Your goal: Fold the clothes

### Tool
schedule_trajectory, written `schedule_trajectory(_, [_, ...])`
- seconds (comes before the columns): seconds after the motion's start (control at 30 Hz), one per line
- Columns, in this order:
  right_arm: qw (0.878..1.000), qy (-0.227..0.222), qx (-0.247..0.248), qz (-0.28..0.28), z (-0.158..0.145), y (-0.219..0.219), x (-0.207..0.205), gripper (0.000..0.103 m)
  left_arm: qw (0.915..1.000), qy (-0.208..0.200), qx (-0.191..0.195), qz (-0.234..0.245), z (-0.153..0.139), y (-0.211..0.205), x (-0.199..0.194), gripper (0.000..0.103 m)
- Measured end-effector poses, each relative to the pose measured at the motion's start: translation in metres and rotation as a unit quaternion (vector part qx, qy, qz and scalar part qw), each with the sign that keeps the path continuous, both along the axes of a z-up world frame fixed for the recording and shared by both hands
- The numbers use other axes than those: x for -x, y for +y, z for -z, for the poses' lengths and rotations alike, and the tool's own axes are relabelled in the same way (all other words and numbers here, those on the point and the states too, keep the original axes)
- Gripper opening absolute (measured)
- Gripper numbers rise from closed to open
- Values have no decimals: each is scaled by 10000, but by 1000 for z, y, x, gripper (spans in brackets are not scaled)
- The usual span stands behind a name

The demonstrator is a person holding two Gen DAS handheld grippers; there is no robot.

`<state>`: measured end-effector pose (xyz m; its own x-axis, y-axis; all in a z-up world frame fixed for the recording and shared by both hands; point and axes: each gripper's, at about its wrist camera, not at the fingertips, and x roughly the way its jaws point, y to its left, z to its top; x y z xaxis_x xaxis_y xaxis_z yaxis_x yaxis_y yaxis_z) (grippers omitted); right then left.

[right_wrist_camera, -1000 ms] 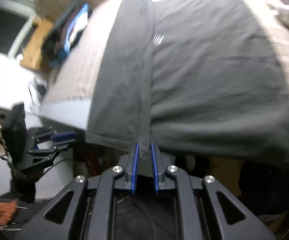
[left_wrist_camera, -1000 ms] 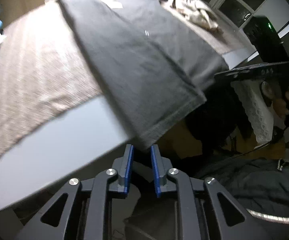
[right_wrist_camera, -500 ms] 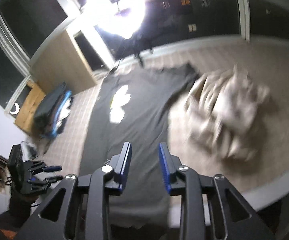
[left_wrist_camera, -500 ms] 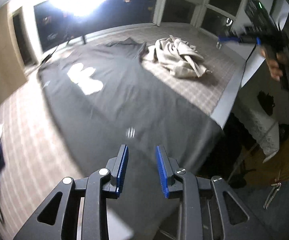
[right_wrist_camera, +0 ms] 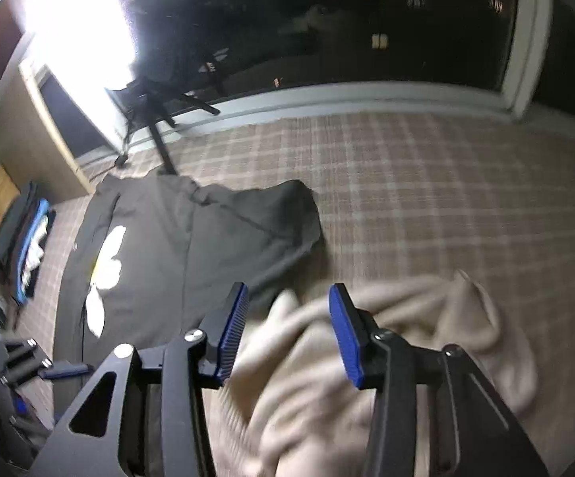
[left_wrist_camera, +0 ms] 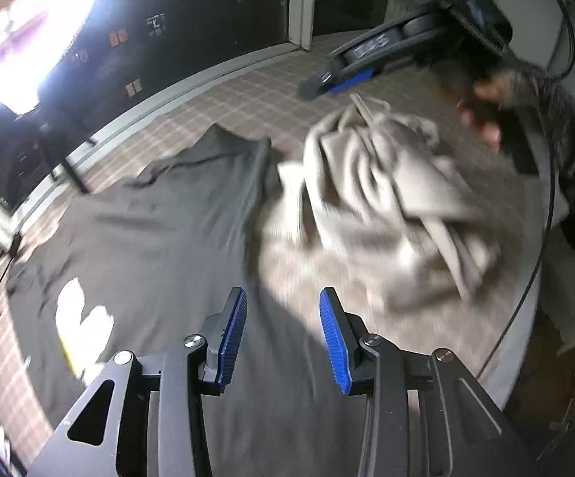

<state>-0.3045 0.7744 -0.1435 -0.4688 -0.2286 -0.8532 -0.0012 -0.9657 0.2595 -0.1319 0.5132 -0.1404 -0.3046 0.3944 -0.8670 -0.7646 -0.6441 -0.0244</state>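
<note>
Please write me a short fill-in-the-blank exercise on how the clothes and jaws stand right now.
1. The dark shirt lies spread flat, with a ____ print on it.
2. The beige garment lies ____ beside the shirt.
3. The jaws of the left gripper stand ____.
4. The right gripper holds ____.

Missing words: white; crumpled; open; nothing

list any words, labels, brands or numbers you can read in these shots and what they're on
None can be read for certain.
Right hand-held gripper: pale lettering on its dark arm in the left wrist view, too blurred to read.
Dark t-shirt: a white and yellow print, a shape and no letters.
Beige garment: no text visible.
Left hand-held gripper: no marking visible.
</note>
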Motion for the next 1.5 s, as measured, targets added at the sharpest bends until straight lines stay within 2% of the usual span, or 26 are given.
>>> schedule_trajectory(0.13, [9997, -44, 190, -136, 25, 12, 36, 47, 10000, 22, 13, 30, 24, 44, 37, 37])
schedule_trajectory(0.3, [9978, -132, 178, -620, 52, 5, 82, 48, 9998, -87, -174, -95, 49, 70, 74, 37])
schedule_trajectory(0.43, [9946, -73, 60, -1029, 69, -16, 104, 49, 9990, -205, -271, -283, 65, 72, 92, 37])
schedule_trajectory(0.6, [9904, -116, 73, -1378, 90, -35, 132, 51, 9963, -459, -574, -435, 80, 56, 97, 35])
schedule_trajectory(0.63, [9895, -151, 96, -1431, 93, -37, 134, 50, 9962, -512, -562, -430, 84, 54, 98, 31])
schedule_trajectory(0.67, [9887, -191, 122, -1482, 95, -38, 135, 42, 9961, -540, -554, -422, 86, 52, 98, 22])
schedule_trajectory(0.7, [9880, -198, 234, -1512, 95, -37, 136, 21, 9961, -560, -548, -415, 87, 51, 99, 17])
schedule_trajectory(0.73, [9872, -200, 361, -1538, 94, -35, 136, 11, 9959, -581, -560, -411, 88, 50, 99, 11])
schedule_trajectory(0.77, [9879, -173, 543, -1445, 90, -29, 137, 7, 9955, -610, -605, -406, 87, 47, 100, 10])
schedule_trajectory(0.87, [9878, -51, 1020, -1173, 78, -8, 139, 7, 9937, -640, -833, -383, 80, 41, 99, 8])
schedule_trajectory(0.93, [9911, 42, 1006, -870, 73, 7, 141, 7, 9933, -624, -897, -374, 77, 40, 99, 8])
schedule_trajectory(1.03, [9947, -58, 806, -634, 75, 21, 146, 10, 9926, -599, -993, -361, 72, 38, 98, 8])
schedule_trajectory(1.1, [9939, -187, 921, -577, 79, 27, 147, 28, 9940, -524, -941, -213, 70, 41, 95, 21])
schedule_trajectory(1.13, [9921, -239, 1064, -613, 82, 29, 146, 31, 9941, -476, -951, -192, 71, 44, 98, 35])
schedule_trajectory(1.17, [9913, -231, 1117, -660, 84, 29, 144, 34, 9941, -427, -979, -179, 70, 48, 101, 45])
schedule_trajectory(1.27, [9906, -289, 1050, -823, 90, 20, 143, 38, 9946, -331, -983, -24, 73, 68, 107, 46])
schedule_trajectory(1.3, [9906, -326, 996, -884, 93, 16, 143, 38, 9952, -289, -931, 1, 76, 73, 109, 46])
schedule_trajectory(1.33, [9904, -361, 929, -956, 95, 11, 143, 38, 9963, -305, -801, -19, 82, 78, 113, 38])
schedule_trajectory(1.37, [9899, -373, 878, -1046, 98, 6, 143, 38, 9967, -434, -678, -63, 89, 80, 117, 14])
schedule_trajectory(1.4, [9893, -380, 830, -1139, 100, 0, 142, 38, 9961, -578, -663, -96, 94, 80, 120, 5])
schedule_trajectory(1.47, [9879, -321, 699, -1346, 101, -10, 140, 38, 9933, -691, -898, -228, 93, 69, 124, 5])
schedule_trajectory(1.5, [9863, -343, 651, -1477, 101, -16, 138, 34, 9920, -675, -1024, -305, 89, 62, 124, 5])
